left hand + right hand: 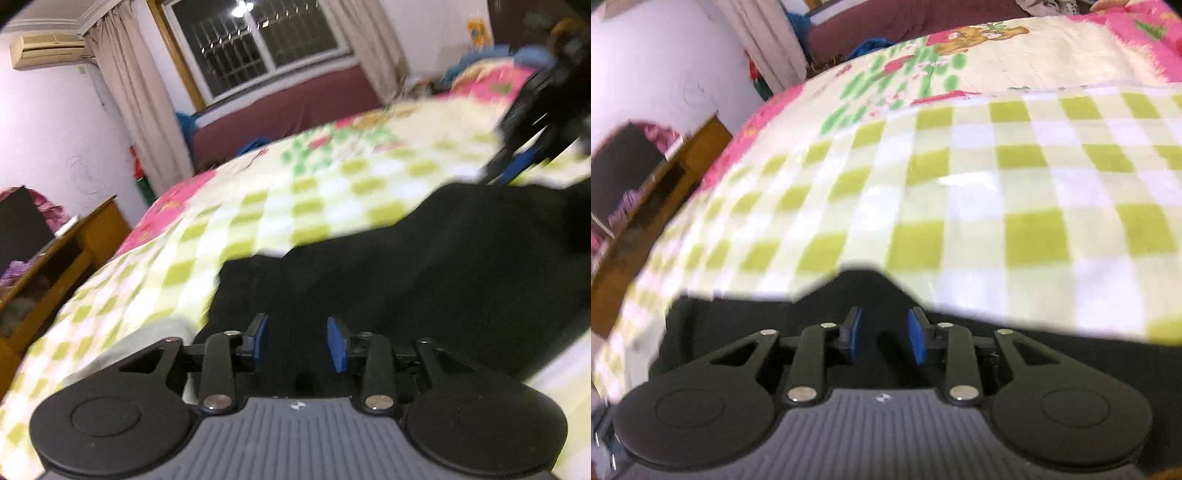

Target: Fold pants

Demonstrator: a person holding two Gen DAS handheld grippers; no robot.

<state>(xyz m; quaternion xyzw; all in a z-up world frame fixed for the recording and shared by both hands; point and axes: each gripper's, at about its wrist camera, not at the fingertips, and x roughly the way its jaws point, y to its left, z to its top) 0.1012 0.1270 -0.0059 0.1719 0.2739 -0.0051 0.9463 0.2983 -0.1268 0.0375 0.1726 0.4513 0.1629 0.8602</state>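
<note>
- Left wrist view: the left gripper (297, 341) is seen with its jaws parted, a clear gap standing between the two blue pads (337, 345), and no cloth is pinched between them.
- Directly beneath and ahead of these jaws the black pants (424, 258) are spread on the bed; the dark fabric fills the space from the fingertips outward and to the right of them.
- Beyond the pants, ahead of the jaws and to their left, the green-and-white checked bedspread (295, 199) is seen, with a pink floral border at its far left edge.
- Far ahead and to the right of the jaws, the right gripper (535, 122) is visible as a dark, motion-blurred shape above the far end of the pants; its state cannot be read from this view.
- Further out, a barred window (255, 48) with curtains is seen ahead, a wall air conditioner (48, 50) up to the left, and a wooden cabinet (62, 266) at the left edge.
- Right wrist view: the right gripper (884, 332) is shown with its jaws parted as well, the blue pads apart and nothing held between them.
- The edge of the pants (738, 321) lies under and just ahead of these jaws, a small peak of black cloth rising right in front of the fingertips.
- Beyond that edge the checked bedspread (960, 184) stretches away, and the wooden cabinet (665, 192) is seen at the far left.
</note>
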